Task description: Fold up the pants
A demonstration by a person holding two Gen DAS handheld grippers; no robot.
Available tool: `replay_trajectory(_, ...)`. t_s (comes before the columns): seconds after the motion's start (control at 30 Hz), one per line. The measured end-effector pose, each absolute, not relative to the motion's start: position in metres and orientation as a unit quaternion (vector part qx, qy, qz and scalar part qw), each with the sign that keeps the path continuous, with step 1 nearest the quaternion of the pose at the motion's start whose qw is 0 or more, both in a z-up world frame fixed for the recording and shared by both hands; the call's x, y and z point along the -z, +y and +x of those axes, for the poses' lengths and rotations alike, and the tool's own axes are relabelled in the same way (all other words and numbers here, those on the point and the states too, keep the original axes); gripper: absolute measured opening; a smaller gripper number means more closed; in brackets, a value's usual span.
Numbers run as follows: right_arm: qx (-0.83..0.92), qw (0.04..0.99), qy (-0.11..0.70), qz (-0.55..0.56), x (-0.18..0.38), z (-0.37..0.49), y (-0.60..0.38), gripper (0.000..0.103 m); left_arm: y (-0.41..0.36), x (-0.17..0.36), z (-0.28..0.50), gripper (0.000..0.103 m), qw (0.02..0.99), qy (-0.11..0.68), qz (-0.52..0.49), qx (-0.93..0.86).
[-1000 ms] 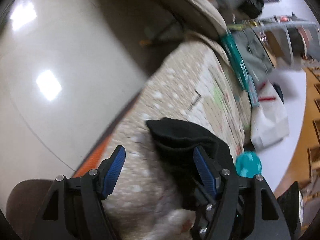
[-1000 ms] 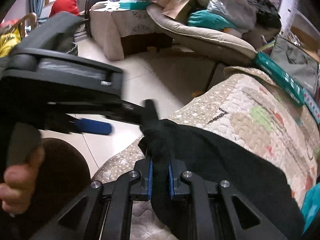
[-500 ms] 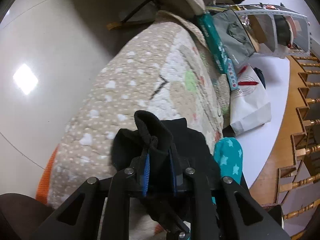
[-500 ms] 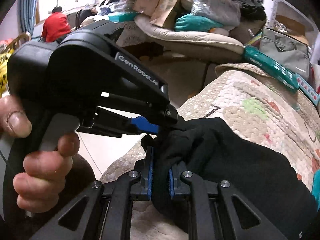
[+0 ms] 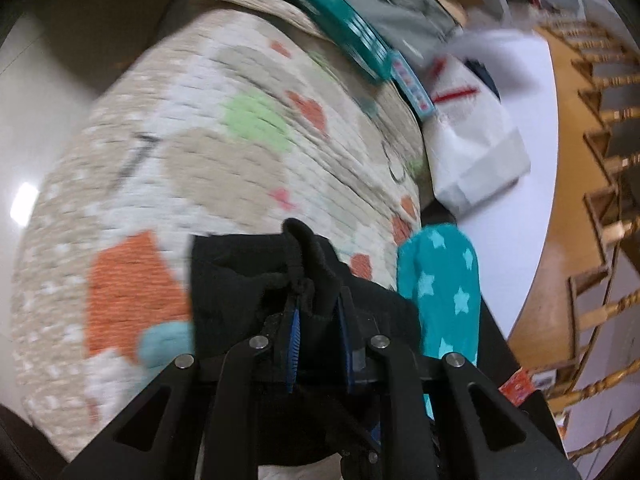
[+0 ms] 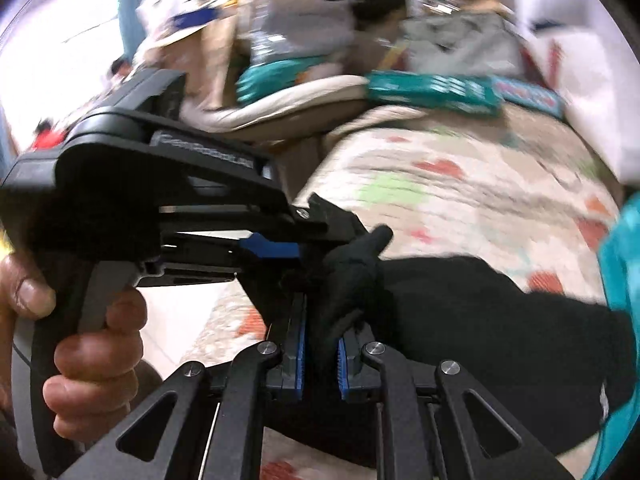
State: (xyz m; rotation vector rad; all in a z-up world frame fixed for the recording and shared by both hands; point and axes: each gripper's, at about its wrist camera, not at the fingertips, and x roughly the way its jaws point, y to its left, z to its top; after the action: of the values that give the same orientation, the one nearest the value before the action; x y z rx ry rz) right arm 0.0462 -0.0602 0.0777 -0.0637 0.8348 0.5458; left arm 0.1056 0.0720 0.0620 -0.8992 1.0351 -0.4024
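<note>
The black pants (image 5: 240, 276) lie on a patterned quilt (image 5: 224, 152) over a padded surface. My left gripper (image 5: 318, 320) is shut on a bunched edge of the pants, which sticks up between the blue pads. My right gripper (image 6: 320, 344) is shut on the same bunched edge of the pants (image 6: 480, 320), right beside the left gripper (image 6: 280, 248), held by a hand at the left of the right wrist view. Both views are blurred by motion.
A teal sock with stars (image 5: 444, 292) lies right of the pants. A teal box (image 5: 340, 28) and a white bag (image 5: 472, 160) sit at the quilt's far end. A cluttered chair (image 6: 280, 80) stands beyond. Wooden stair rails (image 5: 600, 120) are at right.
My left gripper closed on the pants edge next to the right gripper. Both grippers have since moved forward over the quilt with the edge in them.
</note>
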Motion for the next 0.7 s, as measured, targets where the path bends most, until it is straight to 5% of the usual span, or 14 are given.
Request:
replay_trajectory(0.3, -0.129, 0.857, 0.489, 0.100, -0.038, 0.063, -0.186, 0.018, -0.050, -0.066, 0.153, 0.016, 0.752, 0.520, -0.342, 0.220)
replay_trajectory(0.37, -0.082, 0.854, 0.500, 0.120, -0.031, 0.062, -0.207, 0.028, -0.060, -0.072, 0.149, 0.027, 0.747, 0.517, -0.344, 0.238)
replay_trajectory(0.47, -0.031, 0.855, 0.495, 0.154, -0.035, 0.063, -0.232, 0.060, -0.057, -0.094, 0.136, 0.040, 0.763, 0.496, -0.323, 0.258)
replay_trajectory(0.53, -0.003, 0.871, 0.463, 0.161, -0.050, 0.058, -0.245, 0.062, -0.040, -0.109, 0.122, 0.049, 0.782, 0.476, -0.308, 0.258)
replay_trajectory(0.7, -0.090, 0.903, 0.401, 0.121, -0.090, 0.056, -0.222, 0.062, 0.018, -0.101, 0.093, 0.052, 0.809, 0.459, -0.322, 0.178)
